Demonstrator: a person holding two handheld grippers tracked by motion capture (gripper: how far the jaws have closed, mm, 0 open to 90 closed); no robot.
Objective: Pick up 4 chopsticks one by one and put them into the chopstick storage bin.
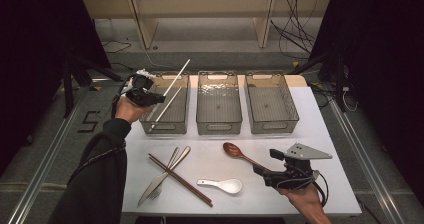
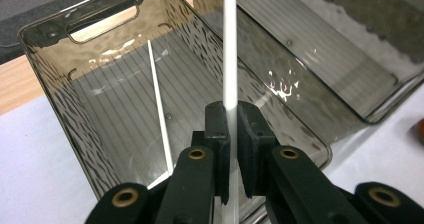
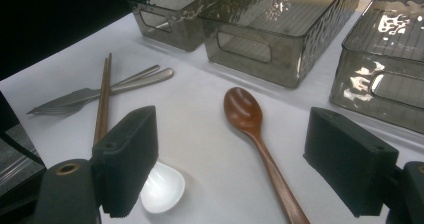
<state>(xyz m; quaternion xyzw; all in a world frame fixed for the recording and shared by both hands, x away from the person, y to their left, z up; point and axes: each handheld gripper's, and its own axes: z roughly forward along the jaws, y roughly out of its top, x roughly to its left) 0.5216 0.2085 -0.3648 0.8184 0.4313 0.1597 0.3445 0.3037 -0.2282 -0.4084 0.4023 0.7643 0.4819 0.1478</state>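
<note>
White bench (image 1: 310, 134) carrying three smoked clear bins in a row along the far edge: left bin (image 1: 176, 115), middle bin (image 1: 218, 104), right bin (image 1: 271, 104). Middle and right bins look empty.

Near half of bench: brown chopstick pair (image 1: 181, 180) lying diagonally, crossed over knife (image 1: 159, 180) and fork (image 1: 166, 173). Knife and fork side by side, touching or nearly so. White ceramic spoon (image 1: 222, 185) just right of the chopsticks' near end. Wooden spoon (image 3: 255, 134) right of centre, bowl toward the bins, handle toward the right tool.

Left tool (image 2: 230, 134) over the left bin's near-left corner, clamped on a white chopstick (image 2: 230, 44) held tilted, far end above the bin's far rim. Second white chopstick (image 2: 160, 109) already in the left bin, leaning along its floor.

Right tool (image 3: 230, 169) low over the bench, jaws spread wide, straddling the wooden spoon's handle, not gripping. White ceramic spoon partly tucked behind its left jaw.
</note>
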